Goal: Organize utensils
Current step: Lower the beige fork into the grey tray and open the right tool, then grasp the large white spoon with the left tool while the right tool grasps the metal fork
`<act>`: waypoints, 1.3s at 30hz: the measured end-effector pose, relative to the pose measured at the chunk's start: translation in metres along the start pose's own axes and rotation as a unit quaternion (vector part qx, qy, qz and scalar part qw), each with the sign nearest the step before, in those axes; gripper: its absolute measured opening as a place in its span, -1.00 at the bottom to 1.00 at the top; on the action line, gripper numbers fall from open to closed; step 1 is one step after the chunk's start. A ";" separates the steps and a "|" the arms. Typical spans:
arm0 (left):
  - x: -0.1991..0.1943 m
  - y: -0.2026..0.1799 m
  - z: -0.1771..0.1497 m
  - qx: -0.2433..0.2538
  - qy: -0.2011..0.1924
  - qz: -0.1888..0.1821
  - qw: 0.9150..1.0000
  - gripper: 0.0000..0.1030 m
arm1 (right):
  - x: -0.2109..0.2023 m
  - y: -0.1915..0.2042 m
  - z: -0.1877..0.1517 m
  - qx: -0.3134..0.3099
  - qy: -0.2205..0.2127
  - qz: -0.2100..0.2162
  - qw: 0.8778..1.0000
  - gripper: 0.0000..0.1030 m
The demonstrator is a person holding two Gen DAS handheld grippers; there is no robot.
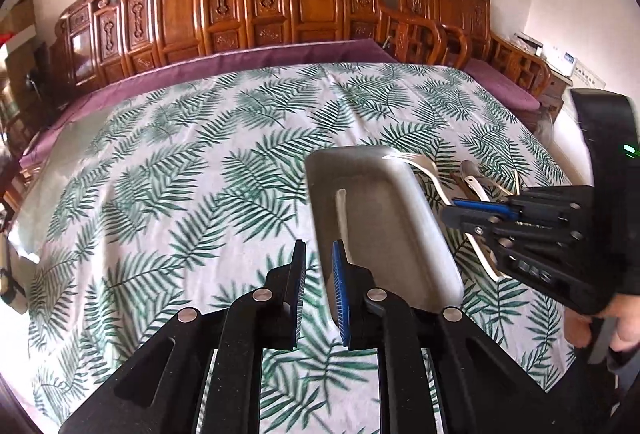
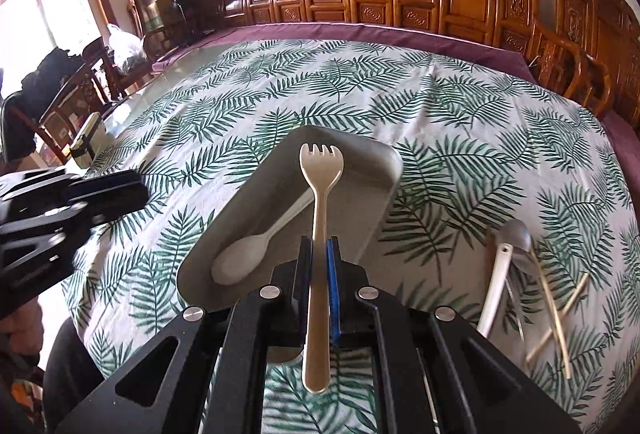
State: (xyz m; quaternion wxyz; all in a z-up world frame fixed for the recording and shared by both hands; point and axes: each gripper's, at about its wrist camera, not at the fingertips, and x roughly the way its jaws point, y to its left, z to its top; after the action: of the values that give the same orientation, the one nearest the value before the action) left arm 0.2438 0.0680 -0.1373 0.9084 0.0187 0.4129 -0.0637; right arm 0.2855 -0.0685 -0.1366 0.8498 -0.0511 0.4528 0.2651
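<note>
On the leaf-print counter (image 2: pixel 460 106), the right tool (image 2: pixel 319 258) is pinching a cream plastic fork (image 2: pixel 318 234) above the grey rectangular tray (image 2: pixel 360 154); the left tool (image 1: pixel 318 274), at nine o'clock, is standing slightly spread, empty.

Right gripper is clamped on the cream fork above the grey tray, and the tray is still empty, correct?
Not quite. The right gripper does clamp the cream fork above the grey tray, but the tray is not empty: the right wrist view shows a white spoon lying in it.

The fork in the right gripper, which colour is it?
Cream, the fork; the right wrist view shows it best.
</note>
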 end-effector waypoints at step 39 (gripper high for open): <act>-0.013 -0.080 -0.002 0.040 -0.005 -0.064 0.997 -0.73 | -0.098 -0.108 -0.063 0.050 0.006 -0.051 0.997 -0.80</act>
State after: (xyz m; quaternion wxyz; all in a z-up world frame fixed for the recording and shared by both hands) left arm 0.2235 -0.0100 -0.1269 0.9029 0.0285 0.4061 -0.1381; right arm 0.2483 -0.2212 -0.1114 0.8611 -0.0331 0.4671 0.1979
